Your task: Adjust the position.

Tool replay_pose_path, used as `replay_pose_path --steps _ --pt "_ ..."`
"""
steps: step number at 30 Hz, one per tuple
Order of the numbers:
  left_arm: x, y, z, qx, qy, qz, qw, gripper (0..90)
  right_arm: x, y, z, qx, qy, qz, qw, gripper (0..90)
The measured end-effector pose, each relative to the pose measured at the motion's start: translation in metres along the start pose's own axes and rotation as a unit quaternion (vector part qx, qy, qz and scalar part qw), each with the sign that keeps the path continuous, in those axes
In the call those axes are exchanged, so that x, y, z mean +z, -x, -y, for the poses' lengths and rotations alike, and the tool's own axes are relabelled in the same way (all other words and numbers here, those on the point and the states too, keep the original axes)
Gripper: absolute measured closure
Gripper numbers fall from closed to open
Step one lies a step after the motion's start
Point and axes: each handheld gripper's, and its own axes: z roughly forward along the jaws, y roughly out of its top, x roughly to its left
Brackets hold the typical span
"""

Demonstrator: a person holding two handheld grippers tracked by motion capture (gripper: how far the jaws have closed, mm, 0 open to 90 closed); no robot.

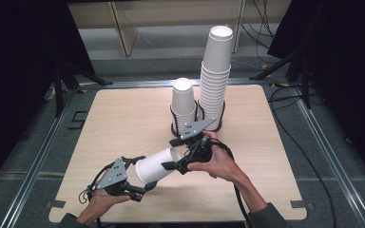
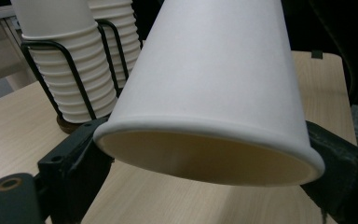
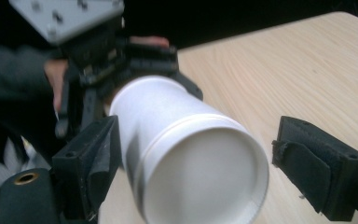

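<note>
Between my two grippers the paper cup (image 1: 154, 165) lies nearly level, rim end clamped in the left gripper (image 1: 145, 187). The right gripper (image 1: 171, 153) stands open around its base end, apparently clear of the wall.

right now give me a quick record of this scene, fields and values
held thing: white paper cup, lying on its side above the table
left tongs: closed on the cup's rim end
right tongs: open, jaws either side of the cup's base, a gap at one jaw
short cup stack: in a black wire holder
tall cup stack: in a second holder beside it
cup contents: none seen
</note>
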Motion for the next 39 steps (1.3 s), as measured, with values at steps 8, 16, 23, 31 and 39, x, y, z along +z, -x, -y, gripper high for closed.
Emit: replay_pose_path --steps 8,16,23,31,39 --pt "0.004 0.002 0.003 0.015 -0.038 0.015 0.9991 10.0 0.007 -0.014 0.001 -0.070 -0.097 0.022 0.9926 15.7" --pt "0.005 0.005 0.004 0.039 -0.057 0.024 0.9973 10.1 0.019 -0.022 0.006 -0.089 -0.166 0.024 0.9818 15.5" --pt "0.005 0.008 0.002 0.050 -0.064 0.039 0.9959 10.0 0.030 -0.023 0.011 -0.104 -0.192 0.006 0.9758 16.6" --pt "0.006 0.010 0.003 0.055 -0.064 0.050 0.9951 10.0 0.036 -0.024 0.015 -0.119 -0.208 -0.014 0.9707 18.1" --pt "0.006 0.007 0.005 0.046 -0.066 0.067 0.9945 8.8 0.038 -0.020 0.018 -0.125 -0.207 -0.031 0.9698 21.2"
